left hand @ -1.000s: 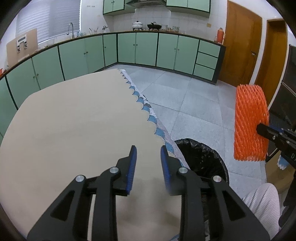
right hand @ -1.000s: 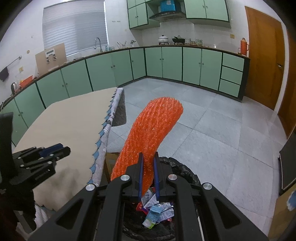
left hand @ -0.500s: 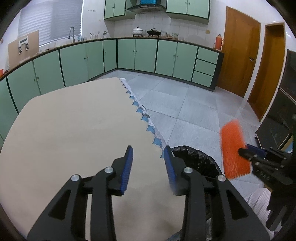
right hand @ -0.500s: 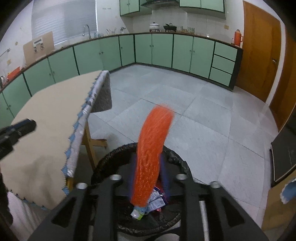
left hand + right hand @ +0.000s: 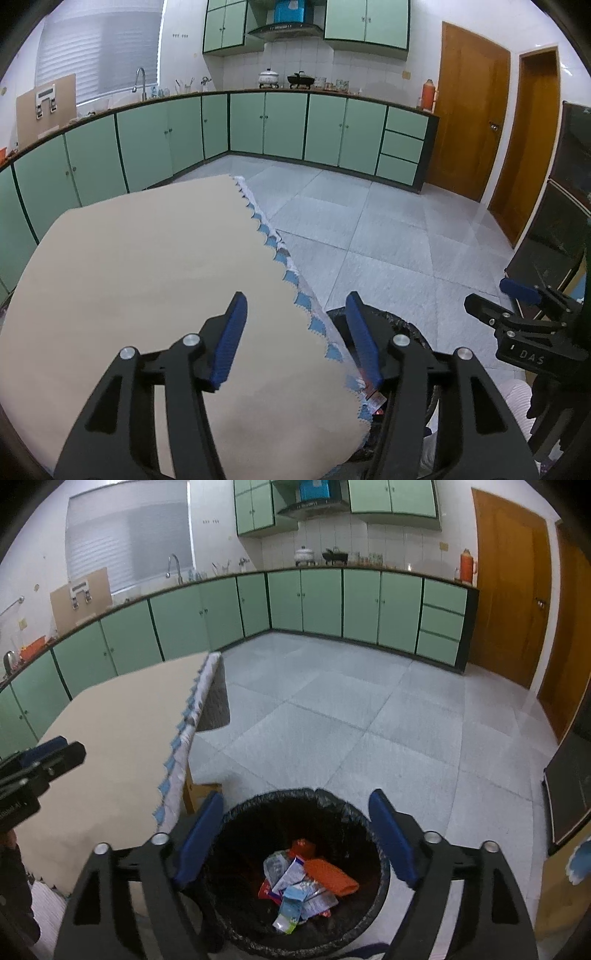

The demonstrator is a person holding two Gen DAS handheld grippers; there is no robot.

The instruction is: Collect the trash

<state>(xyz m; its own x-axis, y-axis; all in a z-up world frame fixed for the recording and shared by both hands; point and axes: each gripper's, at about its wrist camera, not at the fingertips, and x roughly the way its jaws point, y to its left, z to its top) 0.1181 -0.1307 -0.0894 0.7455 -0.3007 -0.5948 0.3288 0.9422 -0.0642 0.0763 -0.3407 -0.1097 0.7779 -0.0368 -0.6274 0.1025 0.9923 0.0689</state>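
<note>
The black-lined trash bin stands on the floor beside the table. The orange foam net lies inside it on top of several wrappers. My right gripper is open and empty directly above the bin. My left gripper is open and empty over the table's right edge; the bin's rim shows behind its right finger. The right gripper also shows at the right of the left wrist view. The left gripper shows at the left edge of the right wrist view.
The table has a beige cloth with a blue scalloped edge. Green cabinets line the far walls. Wooden doors stand at the right. Grey tiled floor lies beyond the bin.
My right gripper opened and the orange foam net dropped into the bin. My left gripper opened wider over the table edge.
</note>
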